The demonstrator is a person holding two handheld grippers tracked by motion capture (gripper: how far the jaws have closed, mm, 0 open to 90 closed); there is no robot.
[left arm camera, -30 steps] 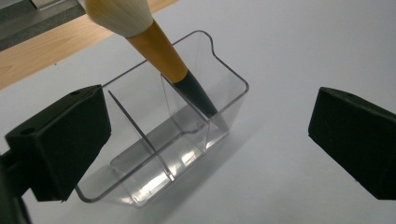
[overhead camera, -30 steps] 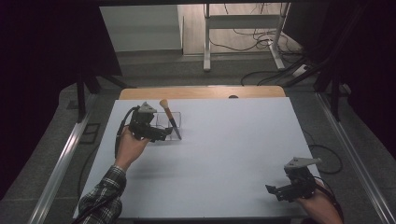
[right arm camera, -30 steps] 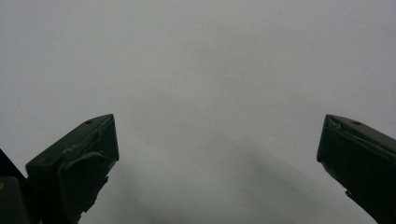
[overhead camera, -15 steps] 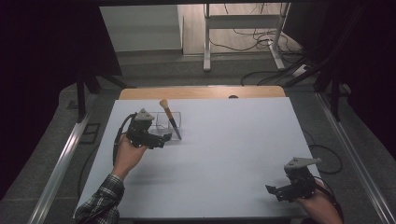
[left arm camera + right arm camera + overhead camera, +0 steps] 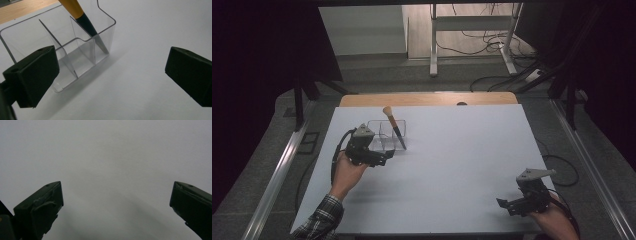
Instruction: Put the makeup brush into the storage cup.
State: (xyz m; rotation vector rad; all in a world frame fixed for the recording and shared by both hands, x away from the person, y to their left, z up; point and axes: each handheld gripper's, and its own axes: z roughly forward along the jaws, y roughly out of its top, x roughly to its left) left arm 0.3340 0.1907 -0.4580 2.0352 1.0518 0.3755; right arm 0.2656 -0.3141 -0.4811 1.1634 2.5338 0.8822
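Right, left gripper jaws spread wide w/ nothing between them, just short of the clear organizer at the table's far left. Brush leans tilted in its end compartment, handle down. Right gripper gapes too, empty, near corner, well apart.

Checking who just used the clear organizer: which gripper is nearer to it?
Left. The left gripper sits right beside the organizer, jaws open. The right gripper is far off at the table's near right corner.
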